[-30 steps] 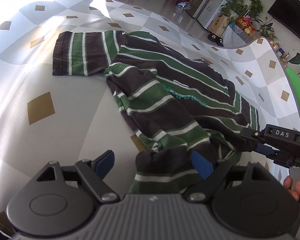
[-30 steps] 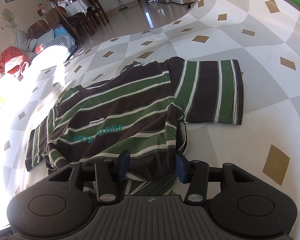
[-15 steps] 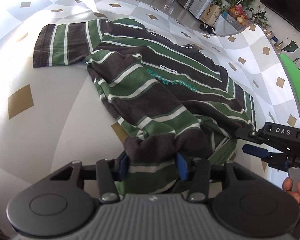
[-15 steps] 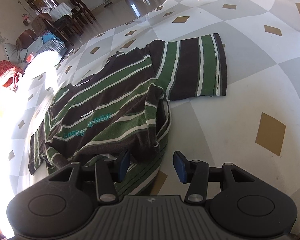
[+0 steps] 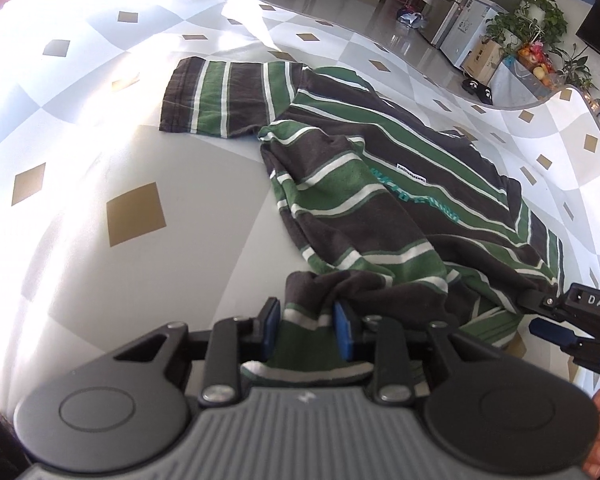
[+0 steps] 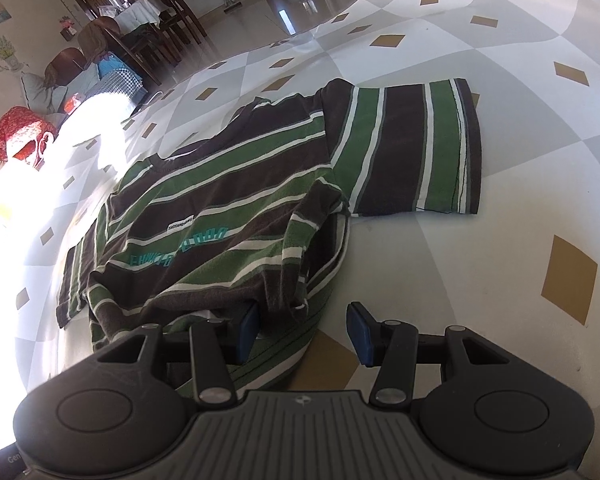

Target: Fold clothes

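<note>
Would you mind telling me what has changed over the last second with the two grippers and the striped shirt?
The left gripper has just been closing and now pinches a bunched fold at the hem of the striped shirt, which a second ago lay loose between its open jaws. The right gripper stays open, its jaws spread at the shirt's edge without pressing it. The shirt still lies spread on the checked cloth, one sleeve flat.

Bright sunlight blows out the left side of both fisheye views; edges bend strongly, centres stay sharp
</note>
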